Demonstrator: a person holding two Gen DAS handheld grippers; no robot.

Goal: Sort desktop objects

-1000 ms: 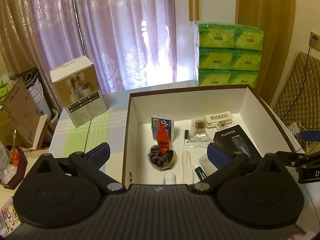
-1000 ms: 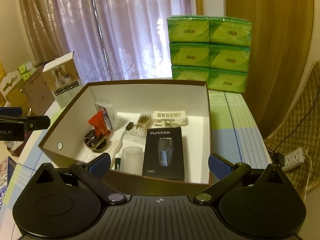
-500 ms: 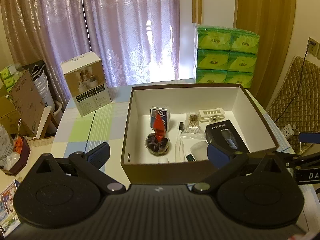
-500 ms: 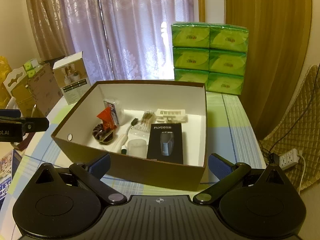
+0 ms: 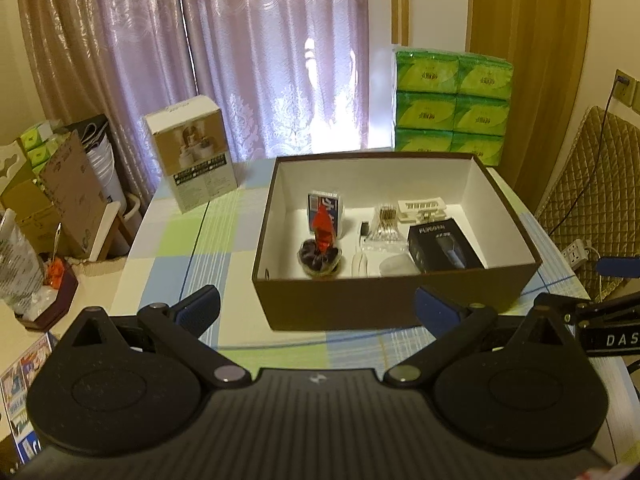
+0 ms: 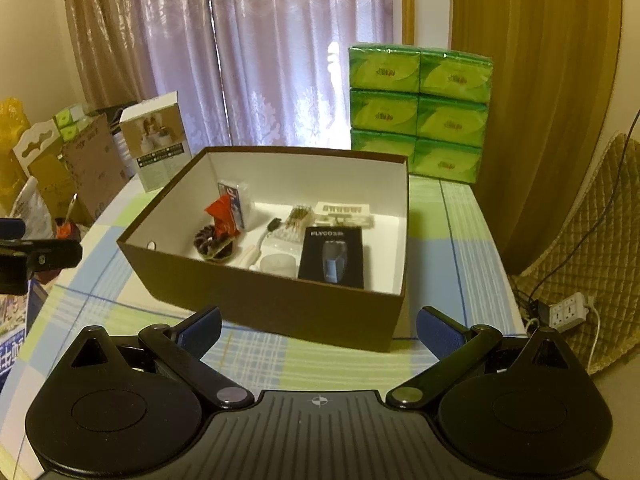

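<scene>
Sitting near the middle of the checked table (image 5: 192,240), the brown box (image 5: 384,308) holds every sorted item: a black shaver carton (image 5: 444,246) toward its right side, a dark scrunchie (image 5: 320,260) with a red packet (image 5: 323,230) on it at the left, a blue card pack (image 5: 325,208) behind them, a toothbrush (image 6: 260,242) and a white clip (image 5: 422,208) by the back wall. Both claws hang short of the box's near wall with nothing in them: the left gripper (image 5: 316,308) has its blue pads spread wide, and the right gripper (image 6: 318,326) is equally agape. A white product carton (image 5: 192,160) stands at the table's far left corner; green tissue packs (image 6: 420,108) are stacked at the far right.
</scene>
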